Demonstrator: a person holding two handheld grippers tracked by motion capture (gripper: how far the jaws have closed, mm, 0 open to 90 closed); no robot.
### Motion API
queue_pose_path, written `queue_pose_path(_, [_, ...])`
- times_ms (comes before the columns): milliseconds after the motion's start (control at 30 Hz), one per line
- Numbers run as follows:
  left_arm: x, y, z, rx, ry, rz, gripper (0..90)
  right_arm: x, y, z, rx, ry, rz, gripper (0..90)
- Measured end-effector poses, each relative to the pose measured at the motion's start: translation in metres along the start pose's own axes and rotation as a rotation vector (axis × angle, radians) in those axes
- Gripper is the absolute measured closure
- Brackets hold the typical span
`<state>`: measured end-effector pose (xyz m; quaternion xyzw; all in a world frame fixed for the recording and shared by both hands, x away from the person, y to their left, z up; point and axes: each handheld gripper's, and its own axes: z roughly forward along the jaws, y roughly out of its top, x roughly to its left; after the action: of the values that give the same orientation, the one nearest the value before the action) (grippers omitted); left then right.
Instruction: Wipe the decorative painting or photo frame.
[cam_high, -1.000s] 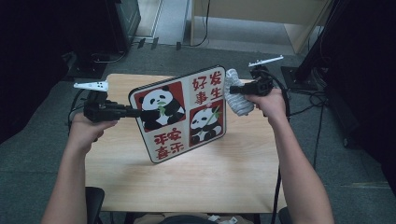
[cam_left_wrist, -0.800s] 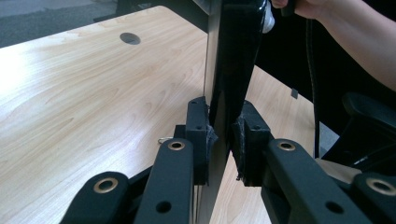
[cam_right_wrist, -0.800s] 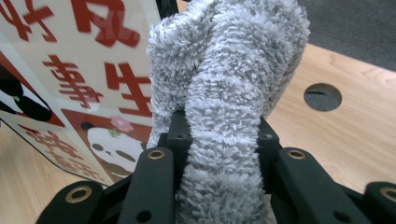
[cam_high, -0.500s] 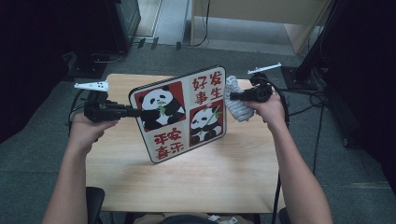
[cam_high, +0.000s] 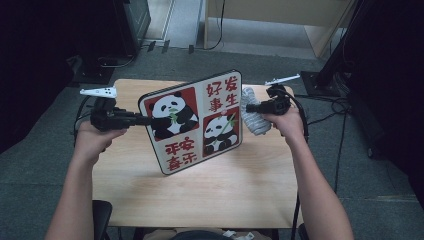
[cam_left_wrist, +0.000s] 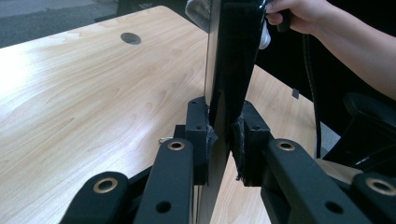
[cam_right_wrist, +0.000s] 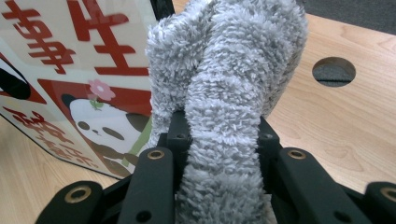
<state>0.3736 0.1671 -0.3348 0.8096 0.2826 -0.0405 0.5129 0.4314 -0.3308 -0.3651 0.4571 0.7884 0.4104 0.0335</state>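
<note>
Grey fleece cloth (cam_right_wrist: 229, 93) is bunched between the jaws of my right hand-held gripper (cam_high: 251, 107), clenched firm on it; in the right gripper view the pile bulges out above and below the pads. The panda board (cam_high: 192, 120) serves as landmark for all positions below.

Board: glossy panel with two panda pictures and red characters, held tilted above the wooden table (cam_high: 240, 185), printed face towards the high camera. My left hand-held gripper (cam_high: 145, 120) grips the board's left edge; in the left gripper view the jaws are closed on the thin dark edge (cam_left_wrist: 229, 70), pads pressed to both faces.

Change over the last second: the cloth has stayed at the board's right edge, near the upper corner, but the right hand (cam_high: 285, 120) has shifted slightly, and the cloth now hangs a little lower along that edge. The board itself has not moved, nor has the left grip.

Reading: I take this as a wiping pass along the board's right margin, in hand and early. Most of the printed face lies left of the cloth and is not yet covered. Whether the cloth presses on the face or only brushes the rim, I cannot tell from these views.

Note: a round cable hole (cam_right_wrist: 334, 71) in the table sits beyond the board's right edge, behind the cloth.
</note>
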Motion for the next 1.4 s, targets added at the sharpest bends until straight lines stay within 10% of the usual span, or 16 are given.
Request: queue_pose_path(1400, [-0.001,-0.001,0.002,0.007,-0.009,-0.002,78.2,-0.014,-0.069,0.036,0.011,-0.027,0.056,68.7])
